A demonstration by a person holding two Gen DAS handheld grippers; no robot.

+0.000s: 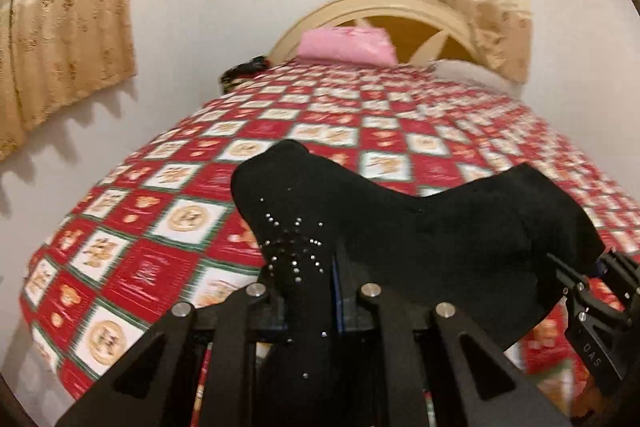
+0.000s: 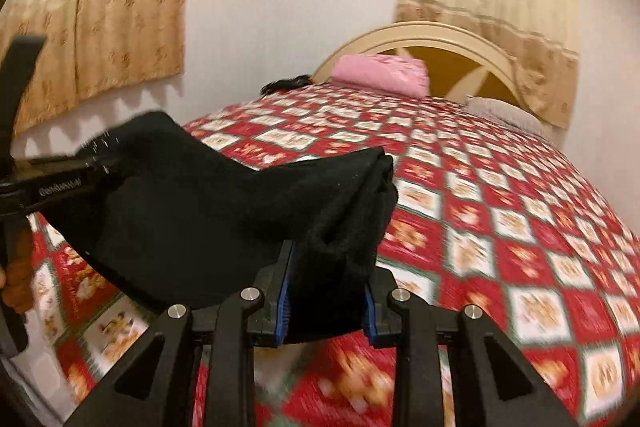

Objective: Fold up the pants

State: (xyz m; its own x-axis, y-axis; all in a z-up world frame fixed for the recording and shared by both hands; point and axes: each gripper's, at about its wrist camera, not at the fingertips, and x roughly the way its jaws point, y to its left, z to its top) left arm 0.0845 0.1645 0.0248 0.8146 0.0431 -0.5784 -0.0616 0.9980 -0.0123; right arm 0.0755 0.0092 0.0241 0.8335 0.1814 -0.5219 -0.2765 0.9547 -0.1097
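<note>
Both claws gripping black pants (image 1: pixel 420 239), holding them bunched above red checked bedspread (image 1: pixel 160 211). Left claw (image 1: pixel 316 291) pinching studded end; right claw (image 2: pixel 326 291) clamping other end between blue pads (image 2: pixel 283 303).

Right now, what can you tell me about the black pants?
The black pants look like soft knit fabric, with small shiny studs near one end. They hang bunched in the air above the red checked bedspread, stretched between the left hand-held gripper and the right hand-held gripper, each shut on an end.
</note>
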